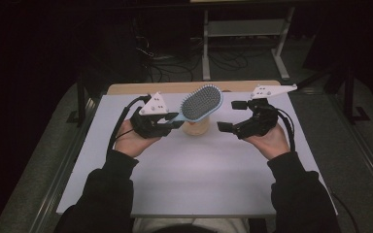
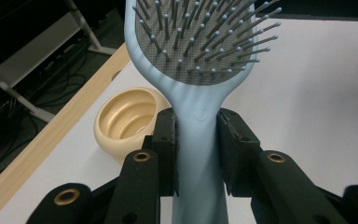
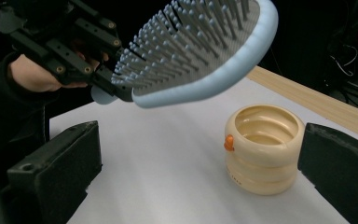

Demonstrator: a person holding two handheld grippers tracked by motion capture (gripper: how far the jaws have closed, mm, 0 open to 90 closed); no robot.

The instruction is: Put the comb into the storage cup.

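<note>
Dark floor and tangled cables lie beyond our pale worktop (image 1: 194,179), which carries a wooden strip along its far edge. We hold a light-blue hairbrush (image 1: 201,103) in the left gripper (image 1: 167,124), whose jaws are clamped on the handle just below the head, one pad on each flat side, as the left gripper view shows. The bristled head hangs in the air above a cream ribbed cup (image 3: 263,149) that stands on the worktop, with a small orange tab on its rim. Our right gripper (image 1: 232,115) sits just to the right of the cup, jaws spread wide with nothing between them.

We judge the brush to be light and stiff, its plastic handle smooth enough to slip or pivot under a loose hold; the narrow neck where we grip it looks like the firmest spot. Its pins seem flexible and poor to grasp. The cup looks light too, and easy to tip if the brush knocks it.
</note>
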